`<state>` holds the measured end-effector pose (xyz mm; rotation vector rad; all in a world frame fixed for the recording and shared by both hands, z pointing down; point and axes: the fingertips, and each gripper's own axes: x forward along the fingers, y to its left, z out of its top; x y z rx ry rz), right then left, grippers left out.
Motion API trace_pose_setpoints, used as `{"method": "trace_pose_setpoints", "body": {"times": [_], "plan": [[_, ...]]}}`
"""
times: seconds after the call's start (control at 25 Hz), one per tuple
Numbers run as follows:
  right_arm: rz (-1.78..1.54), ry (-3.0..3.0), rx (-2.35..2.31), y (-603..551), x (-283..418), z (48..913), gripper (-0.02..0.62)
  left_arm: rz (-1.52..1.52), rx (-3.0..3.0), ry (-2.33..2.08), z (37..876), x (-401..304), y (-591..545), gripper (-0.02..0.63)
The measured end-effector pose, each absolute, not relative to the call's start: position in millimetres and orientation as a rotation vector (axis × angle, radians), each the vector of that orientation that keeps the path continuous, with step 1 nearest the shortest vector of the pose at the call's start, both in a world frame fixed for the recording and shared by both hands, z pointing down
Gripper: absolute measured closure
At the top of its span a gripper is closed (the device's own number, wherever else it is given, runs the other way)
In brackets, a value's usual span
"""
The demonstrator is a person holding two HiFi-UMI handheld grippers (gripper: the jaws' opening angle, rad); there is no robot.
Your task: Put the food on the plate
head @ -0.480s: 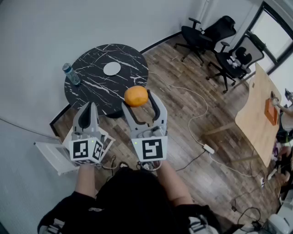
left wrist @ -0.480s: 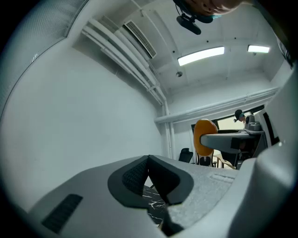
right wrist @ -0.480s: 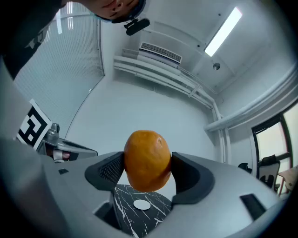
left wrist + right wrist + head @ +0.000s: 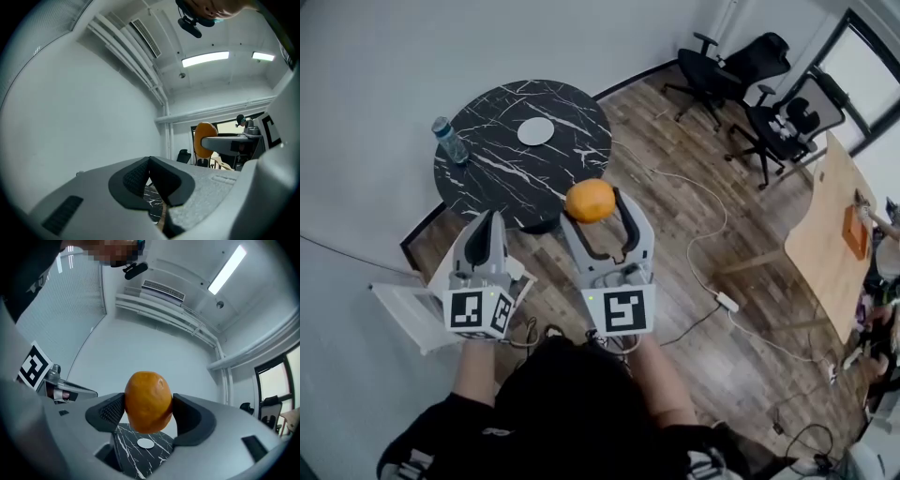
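An orange is clamped between the jaws of my right gripper, held in the air just short of the round black marble table. In the right gripper view the orange fills the gap between the two pads, with the small white plate on the table showing below it. That plate lies near the table's middle. My left gripper hovers to the left of the right one, jaws shut together with nothing between them. From the left gripper view the orange appears at the right.
A clear water bottle stands at the table's left edge. Black office chairs stand at the back right, a wooden table at the right. A white cable and power strip lie on the wooden floor.
Both grippers and the orange sit slightly lower and to the right in the head view; the table has shifted up a little. The grip on the orange is unchanged.
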<state>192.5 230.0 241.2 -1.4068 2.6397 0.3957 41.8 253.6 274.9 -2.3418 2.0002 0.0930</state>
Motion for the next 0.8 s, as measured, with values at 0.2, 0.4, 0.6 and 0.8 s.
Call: {"method": "trace_pose_setpoints", "body": {"times": [0.2,0.4,0.6,0.8], "plan": [[0.413,2.638,-1.426,236.6,174.9,241.1,0.284,0.09,-2.375,1.968,278.9,26.0,259.7,0.606],[0.437,2.677,-1.45,239.6,152.1,248.8,0.284,0.057,-2.397,1.944,291.1,3.7,261.0,0.606],[0.413,2.674,-1.507,236.8,137.8,256.4,0.284,0.083,-2.448,1.939,303.3,-18.8,259.9,0.607],[0.399,2.683,-1.533,227.1,126.2,270.4,0.284,0.071,-2.509,1.928,323.6,-25.5,249.4,0.606]]}}
